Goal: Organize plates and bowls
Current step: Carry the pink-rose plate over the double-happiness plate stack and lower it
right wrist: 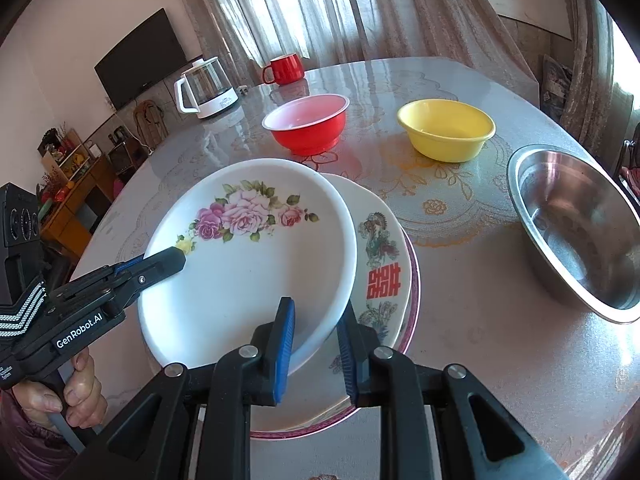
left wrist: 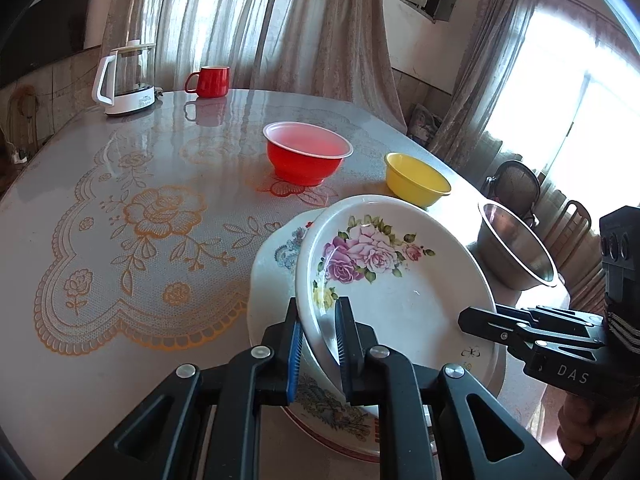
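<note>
A white plate with pink roses (left wrist: 400, 280) (right wrist: 248, 272) hangs tilted over a stack of plates. Top of that stack is a plate with a red character and birds (right wrist: 384, 280) (left wrist: 272, 264), with a pink-rimmed plate (right wrist: 415, 280) under it. My left gripper (left wrist: 320, 336) (right wrist: 178, 258) is shut on the rose plate's left rim. My right gripper (right wrist: 316, 344) (left wrist: 466, 318) is shut on the rim's near right side. Whether the rose plate touches the stack I cannot tell. Beyond stand a red bowl (left wrist: 306, 160) (right wrist: 308, 128), a yellow bowl (left wrist: 416, 182) (right wrist: 448, 132) and a steel bowl (left wrist: 516, 248) (right wrist: 580, 232).
The round table (left wrist: 160, 160) has a lace-pattern cover. At its far side stand a glass kettle (left wrist: 128, 80) (right wrist: 208, 88) and a red mug (left wrist: 212, 80) (right wrist: 284, 69). A chair (left wrist: 516, 188) stands past the right edge. A person's hand (right wrist: 80, 392) holds the left gripper's handle.
</note>
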### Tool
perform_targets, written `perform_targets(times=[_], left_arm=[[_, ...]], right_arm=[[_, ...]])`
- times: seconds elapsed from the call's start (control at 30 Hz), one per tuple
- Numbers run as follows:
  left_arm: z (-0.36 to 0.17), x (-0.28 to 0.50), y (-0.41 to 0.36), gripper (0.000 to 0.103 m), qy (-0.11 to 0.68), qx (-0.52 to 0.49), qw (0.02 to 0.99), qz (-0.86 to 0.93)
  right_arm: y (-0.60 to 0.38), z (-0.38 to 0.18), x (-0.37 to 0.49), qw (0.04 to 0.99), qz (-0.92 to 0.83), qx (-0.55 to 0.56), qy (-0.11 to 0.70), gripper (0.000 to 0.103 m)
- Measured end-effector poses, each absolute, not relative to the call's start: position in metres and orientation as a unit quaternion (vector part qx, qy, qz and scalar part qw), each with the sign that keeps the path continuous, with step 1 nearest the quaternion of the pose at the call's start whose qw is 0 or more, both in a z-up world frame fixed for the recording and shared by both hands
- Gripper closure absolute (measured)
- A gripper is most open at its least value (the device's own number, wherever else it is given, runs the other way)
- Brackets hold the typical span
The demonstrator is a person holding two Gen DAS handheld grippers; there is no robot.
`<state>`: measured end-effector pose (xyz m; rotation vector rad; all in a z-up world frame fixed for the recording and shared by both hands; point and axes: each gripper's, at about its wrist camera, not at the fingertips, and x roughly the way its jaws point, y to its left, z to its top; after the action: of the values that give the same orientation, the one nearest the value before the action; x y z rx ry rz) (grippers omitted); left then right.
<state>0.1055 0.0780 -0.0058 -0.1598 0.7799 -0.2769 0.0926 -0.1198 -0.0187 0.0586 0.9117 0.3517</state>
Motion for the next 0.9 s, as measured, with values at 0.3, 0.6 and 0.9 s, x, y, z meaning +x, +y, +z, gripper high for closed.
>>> perform_targets(times=[0.3, 0.6, 0.9], left_arm=[[-0.011, 0.106, 0.076, 0.087, 0.386, -0.072, 0.91, -0.13], [-0.008, 0.101, 0.073, 0.085, 0.393, -0.062, 0.908, -0.13], [-0.004, 0.096, 0.076, 0.081, 0.391, -0.064, 0.911, -0.114]], right_arm=[[-0.112, -0.015, 0.092, 0.885, 0.153, -0.007, 0.439, 0.083], [-0.111, -0.015, 0.098, 0.881, 0.15, -0.028, 0.448, 0.082], [-0.11, -0.012, 0.097, 0.88, 0.149, -0.053, 0.448, 0.079]])
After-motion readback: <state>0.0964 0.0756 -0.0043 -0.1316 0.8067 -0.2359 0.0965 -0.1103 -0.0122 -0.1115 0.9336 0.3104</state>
